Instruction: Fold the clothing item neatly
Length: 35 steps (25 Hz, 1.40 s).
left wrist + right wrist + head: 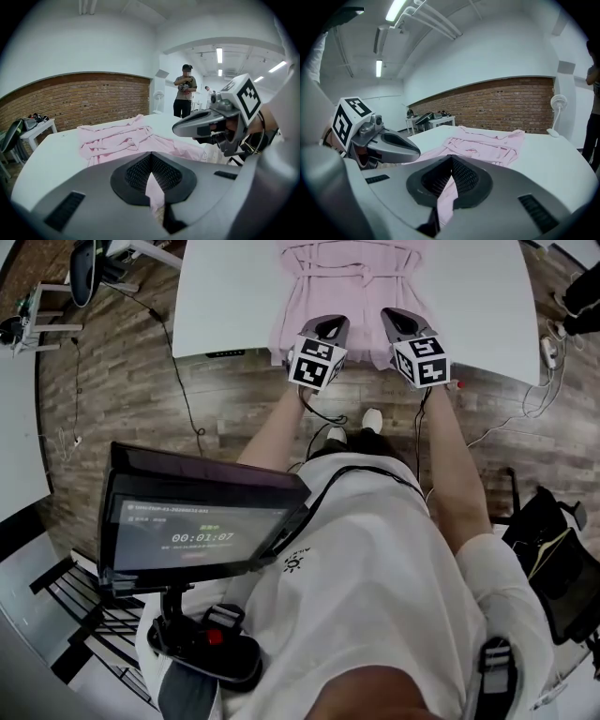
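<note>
2 grippers pinch the near hem of a pink garment.

Head view: the pale pink cloth robe lies on the white table, its long axis running straight away from the person. The left gripper and right gripper sit equally near its hem. Left gripper view: jaws clamped on pink cloth. Right gripper view: the same.

We count:
- 1 pale pink fabric garment
- 1 white rectangular table
- 2 grey two-jaw grippers: left gripper and right gripper
- 2 black-and-white marker cubes, one per gripper
- 1 black flat screen on a stand
- 1 white pedestal fan
- 1 red brick wall
- 1 standing person at the back

We can't count the ceiling strip lights reliably.
</note>
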{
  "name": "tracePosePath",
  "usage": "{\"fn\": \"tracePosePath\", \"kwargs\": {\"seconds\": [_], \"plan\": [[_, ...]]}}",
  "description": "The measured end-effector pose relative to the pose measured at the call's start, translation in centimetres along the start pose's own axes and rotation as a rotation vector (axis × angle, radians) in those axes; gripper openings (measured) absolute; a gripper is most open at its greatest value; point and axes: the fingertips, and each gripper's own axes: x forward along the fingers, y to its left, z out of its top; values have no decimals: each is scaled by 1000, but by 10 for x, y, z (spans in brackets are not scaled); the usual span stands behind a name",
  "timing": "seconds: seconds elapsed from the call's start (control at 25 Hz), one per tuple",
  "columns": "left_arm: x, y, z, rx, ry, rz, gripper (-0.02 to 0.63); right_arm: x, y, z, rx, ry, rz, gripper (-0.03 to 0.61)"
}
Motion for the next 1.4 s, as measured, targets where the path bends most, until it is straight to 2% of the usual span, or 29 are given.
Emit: {"fn": "tracePosePath", "kwargs": {"seconds": [0.32,0.52,0.76,1.08,1.24,1.4], "plan": [[-8,-19,-38,19,31,-28,3,-14,23,-35,55,1,-20,3],[-53,-25,-65,16,44,-14,3,-37,68,-43,39,11,-21,3],[-79,-41,-92,15,55,-10,3,-68,90,-57,44,1,-37,3],[-89,-38,-117,-18,57,6,3,-86,100,-79,89,-5,-63,3],[-93,-36,-127,-41,72,31,3,-89,101,-95,99,23,-48,3],[-96,-28,-127,-60,84,75,3,-90,95,-92,95,23,-21,3]]}}
